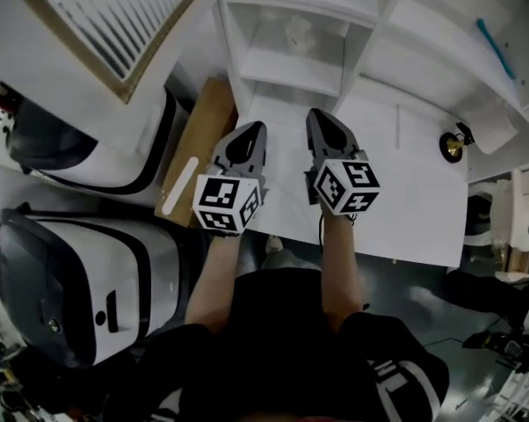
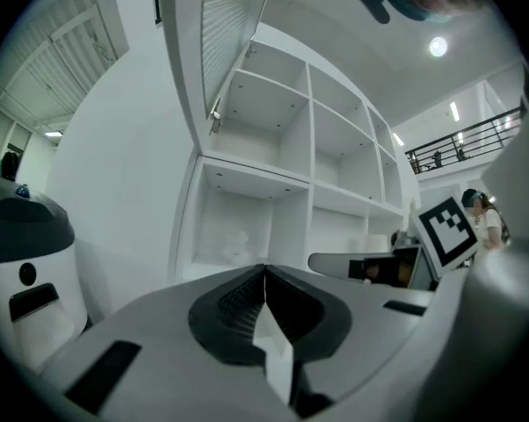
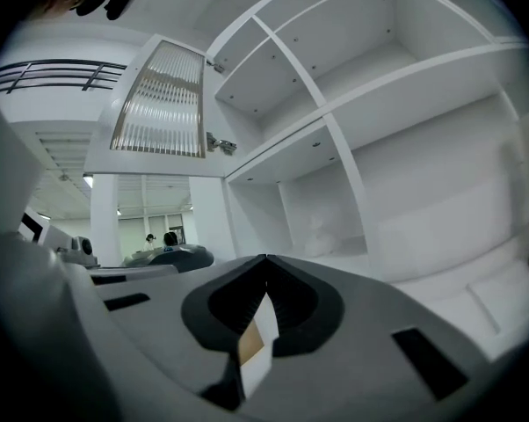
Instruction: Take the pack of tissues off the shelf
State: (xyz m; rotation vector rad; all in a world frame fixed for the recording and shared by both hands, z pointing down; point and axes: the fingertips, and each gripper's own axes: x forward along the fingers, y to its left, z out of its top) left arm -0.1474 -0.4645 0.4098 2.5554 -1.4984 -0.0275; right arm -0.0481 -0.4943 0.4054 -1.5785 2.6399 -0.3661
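Note:
The pack of tissues (image 1: 298,32) is a pale, crinkled bundle in a low compartment of the white shelf unit (image 1: 370,69). It shows faintly in the left gripper view (image 2: 238,240) and the right gripper view (image 3: 322,231). My left gripper (image 1: 255,130) and right gripper (image 1: 318,115) are side by side in front of the shelf and short of it, both pointing at it. Each has its jaws shut with nothing between them, as seen at the left gripper (image 2: 264,271) and the right gripper (image 3: 266,258).
A louvred cabinet door (image 1: 115,16) hangs open at the upper left. Two white-and-black machines (image 1: 80,284) stand at the left, beside a wooden board (image 1: 203,139). A small brass fitting (image 1: 453,145) sits on the white surface at the right.

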